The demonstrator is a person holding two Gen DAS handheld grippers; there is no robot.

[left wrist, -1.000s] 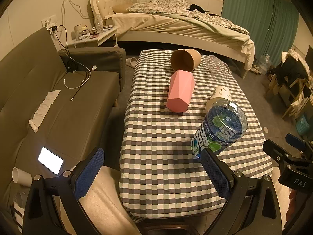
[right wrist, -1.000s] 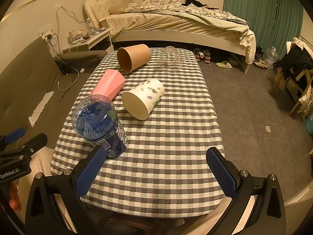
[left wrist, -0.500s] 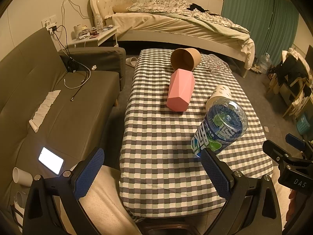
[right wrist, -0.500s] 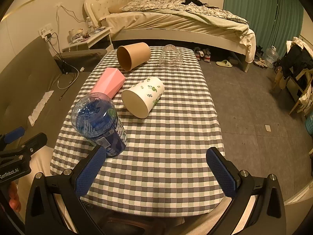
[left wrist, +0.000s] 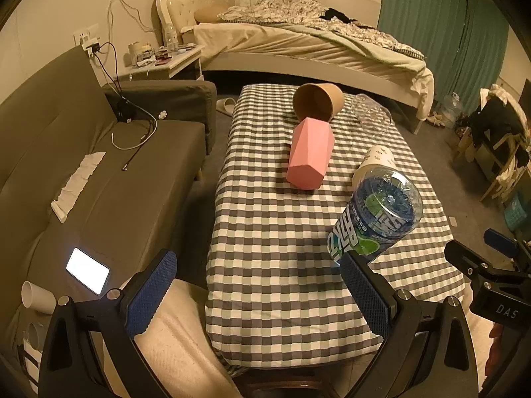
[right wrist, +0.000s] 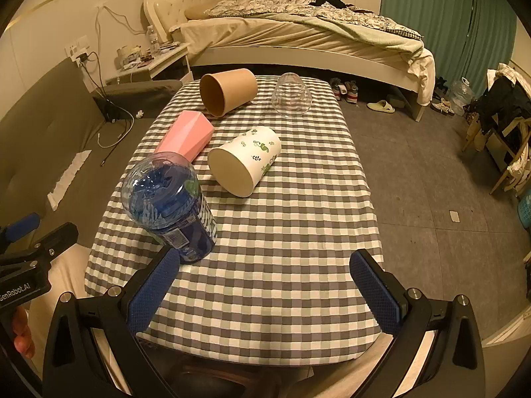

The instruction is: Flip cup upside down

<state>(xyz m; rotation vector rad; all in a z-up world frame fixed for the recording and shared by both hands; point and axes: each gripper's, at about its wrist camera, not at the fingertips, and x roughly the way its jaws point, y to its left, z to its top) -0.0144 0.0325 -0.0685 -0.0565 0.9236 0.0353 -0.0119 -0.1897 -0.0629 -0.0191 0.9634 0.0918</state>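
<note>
Several cups are on a checked table (right wrist: pixel 292 219). A blue printed plastic cup (right wrist: pixel 172 209) stands upside down near the front left; it also shows in the left wrist view (left wrist: pixel 375 219). A white leaf-print cup (right wrist: pixel 245 165), a pink faceted cup (right wrist: pixel 184 136), a brown paper cup (right wrist: pixel 229 91) and a clear cup (right wrist: pixel 292 94) lie on their sides. My left gripper (left wrist: pixel 255 295) is open and empty above the table's near left edge. My right gripper (right wrist: pixel 265 292) is open and empty above the near edge.
A grey sofa (left wrist: pixel 99 165) with a lit phone (left wrist: pixel 87 270) and cables stands left of the table. A bed (right wrist: pixel 298 33) lies beyond the far end. Bare floor (right wrist: pixel 431 182) lies right of the table, with a chair of clothes (right wrist: pixel 504 116) further right.
Both views have shifted only slightly. The cups have not moved and both grippers stay open.
</note>
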